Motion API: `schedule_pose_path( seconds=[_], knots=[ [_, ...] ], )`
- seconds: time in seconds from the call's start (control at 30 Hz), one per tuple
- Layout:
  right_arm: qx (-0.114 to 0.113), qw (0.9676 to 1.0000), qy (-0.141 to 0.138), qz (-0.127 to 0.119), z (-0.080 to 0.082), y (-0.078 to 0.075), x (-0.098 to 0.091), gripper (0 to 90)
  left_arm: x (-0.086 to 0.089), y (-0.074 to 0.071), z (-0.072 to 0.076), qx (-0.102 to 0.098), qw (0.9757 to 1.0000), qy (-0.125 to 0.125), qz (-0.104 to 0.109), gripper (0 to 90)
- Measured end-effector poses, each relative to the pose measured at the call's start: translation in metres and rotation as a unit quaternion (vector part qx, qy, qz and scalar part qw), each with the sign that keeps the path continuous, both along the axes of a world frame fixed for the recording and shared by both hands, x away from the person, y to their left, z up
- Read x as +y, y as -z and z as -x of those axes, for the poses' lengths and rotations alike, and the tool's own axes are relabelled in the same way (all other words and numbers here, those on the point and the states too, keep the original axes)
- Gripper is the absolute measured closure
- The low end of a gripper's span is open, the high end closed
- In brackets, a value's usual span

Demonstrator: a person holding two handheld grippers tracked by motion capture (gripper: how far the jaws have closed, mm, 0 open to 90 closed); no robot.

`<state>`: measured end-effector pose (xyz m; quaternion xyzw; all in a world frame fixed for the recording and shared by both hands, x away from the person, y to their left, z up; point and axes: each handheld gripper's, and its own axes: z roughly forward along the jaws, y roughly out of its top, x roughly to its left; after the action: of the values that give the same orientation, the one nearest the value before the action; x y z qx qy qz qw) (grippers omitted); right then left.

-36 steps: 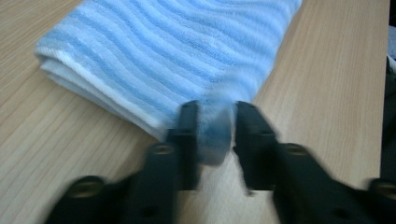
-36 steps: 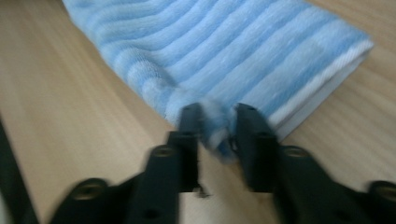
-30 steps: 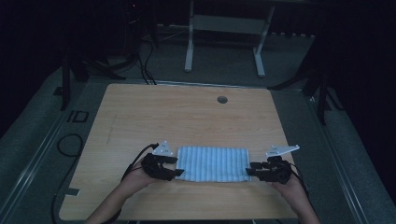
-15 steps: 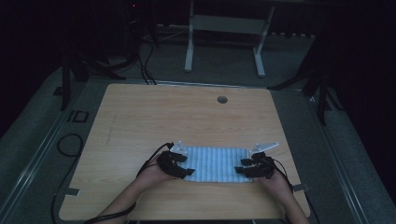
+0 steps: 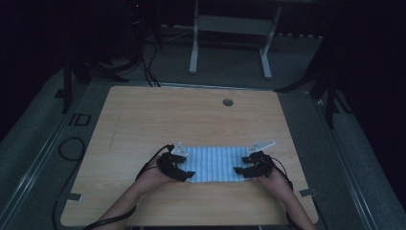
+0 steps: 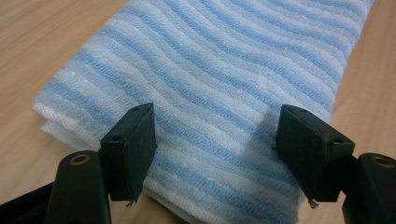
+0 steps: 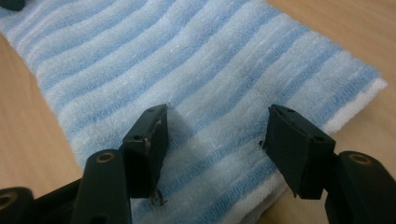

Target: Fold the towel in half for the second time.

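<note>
A folded blue-and-white striped towel (image 5: 214, 164) lies flat near the front of the wooden table (image 5: 191, 115). My left gripper (image 5: 184, 173) hangs over the towel's left end, and its jaws have just been opening. In the left gripper view they stand wide apart above the cloth (image 6: 224, 93), gripping nothing (image 6: 215, 154). My right gripper (image 5: 242, 170) is over the right end, its jaws also just opening. In the right gripper view they straddle the towel (image 7: 187, 65) without pinching it (image 7: 215, 149).
A round cable hole (image 5: 228, 102) sits near the table's far edge. Behind the table stands a white metal frame (image 5: 230, 28) on a dark floor. Cables (image 5: 72, 148) trail at the left of the table.
Both hands have moved inward and toward the table's front edge, over the towel's ends. The towel now looks shorter from side to side. Both pairs of jaws have spread wider.
</note>
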<state>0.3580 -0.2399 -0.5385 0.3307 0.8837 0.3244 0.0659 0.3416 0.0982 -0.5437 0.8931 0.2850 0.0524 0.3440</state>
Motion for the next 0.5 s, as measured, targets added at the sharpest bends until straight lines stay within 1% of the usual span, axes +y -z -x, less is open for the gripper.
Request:
schedule_pose_path(
  seconds=[0.1, 0.2, 0.23, 0.37, 0.5],
  knots=[
    [0.000, 1.0000, -0.005, 0.004, -0.011, 0.000, 0.011, 38.3, 0.009, -0.001, -0.009, 0.001, 0.9999, -0.012, -0.004, 28.9],
    [0.001, 1.0000, -0.006, 0.002, -0.024, 0.000, 0.021, 38.3, 0.019, -0.001, -0.019, 0.005, 0.9995, -0.031, 0.001, 28.9],
    [0.001, 1.0000, -0.007, 0.002, -0.027, 0.000, 0.024, 38.3, 0.022, 0.000, -0.023, 0.006, 0.9994, -0.034, 0.002, 28.9],
    [0.002, 1.0000, -0.006, 0.006, -0.040, -0.001, 0.037, 38.3, 0.033, -0.002, -0.039, 0.007, 0.9987, -0.049, -0.007, 28.9],
    [0.001, 0.9999, -0.005, 0.009, -0.050, -0.001, 0.048, 38.2, 0.039, -0.003, -0.051, 0.007, 0.9982, -0.057, -0.016, 28.9]
  ],
)
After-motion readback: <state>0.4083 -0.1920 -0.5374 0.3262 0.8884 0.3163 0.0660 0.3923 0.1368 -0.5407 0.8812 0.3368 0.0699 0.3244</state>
